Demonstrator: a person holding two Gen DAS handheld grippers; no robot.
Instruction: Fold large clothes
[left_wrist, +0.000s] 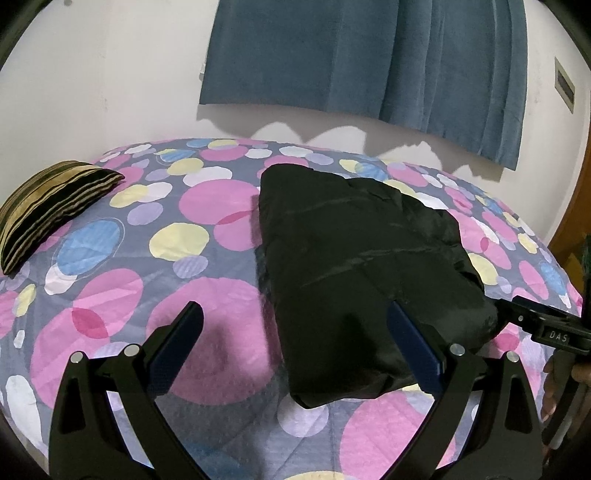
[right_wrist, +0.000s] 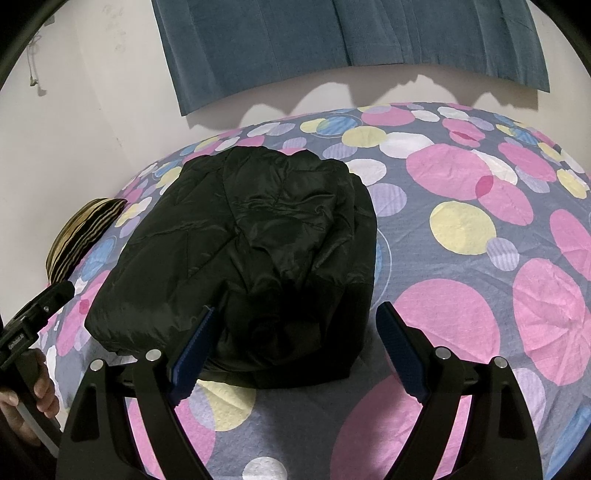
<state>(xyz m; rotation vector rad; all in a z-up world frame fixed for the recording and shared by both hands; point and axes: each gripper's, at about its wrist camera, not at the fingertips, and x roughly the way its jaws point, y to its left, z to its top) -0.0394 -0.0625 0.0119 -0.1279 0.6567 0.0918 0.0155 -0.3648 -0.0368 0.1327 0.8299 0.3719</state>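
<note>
Brown door edge (left_wrist: 570, 221) only in left wrist view, beyond black jacket (left_wrist: 354, 258).

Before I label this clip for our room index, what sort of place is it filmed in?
Most likely a bedroom. A bed with a circle-patterned cover fills the view, a striped pillow lies at one end, and a blue curtain hangs on the wall behind. A folded black jacket rests on the cover.

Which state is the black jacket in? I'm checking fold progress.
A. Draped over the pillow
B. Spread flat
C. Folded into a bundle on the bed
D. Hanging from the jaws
C: the black jacket lies as a compact folded bundle on the spotted bedspread, held by nothing.
</note>
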